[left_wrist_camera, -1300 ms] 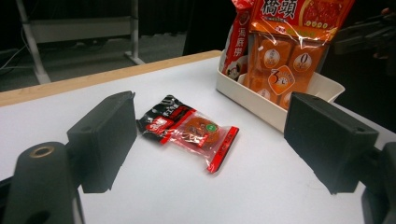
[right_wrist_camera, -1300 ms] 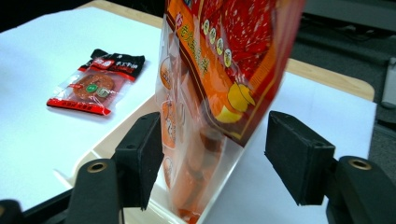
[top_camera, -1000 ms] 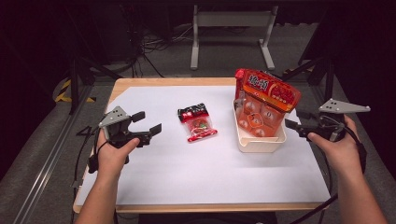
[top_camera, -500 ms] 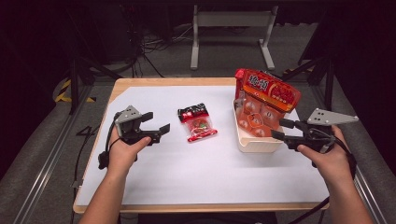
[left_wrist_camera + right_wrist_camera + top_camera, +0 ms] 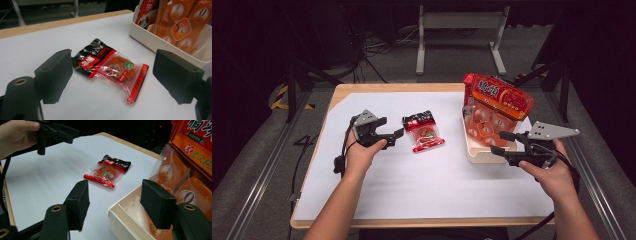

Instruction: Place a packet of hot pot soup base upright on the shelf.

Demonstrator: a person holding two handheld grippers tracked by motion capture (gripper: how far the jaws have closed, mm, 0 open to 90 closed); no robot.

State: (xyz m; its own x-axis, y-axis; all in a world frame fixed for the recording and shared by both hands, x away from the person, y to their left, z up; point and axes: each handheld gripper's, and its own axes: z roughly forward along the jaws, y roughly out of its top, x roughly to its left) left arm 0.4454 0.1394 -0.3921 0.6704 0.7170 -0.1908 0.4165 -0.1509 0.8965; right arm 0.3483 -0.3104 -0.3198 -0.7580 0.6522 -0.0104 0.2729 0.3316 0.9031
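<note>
Snack packet, red-and-black with clear window, flat between left gripper's spread jaws; right gripper agape.

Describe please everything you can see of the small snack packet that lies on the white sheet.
The small snack packet is a flat plastic pouch lying on the white sheet, apart from the cream bin. One end is black with red and white print; the rest is clear film with red edges, showing an orange-brown piece with a green round sticker inside. It looks sealed. The open left gripper is close beside it, but nothing touches it except the sheet.
</note>
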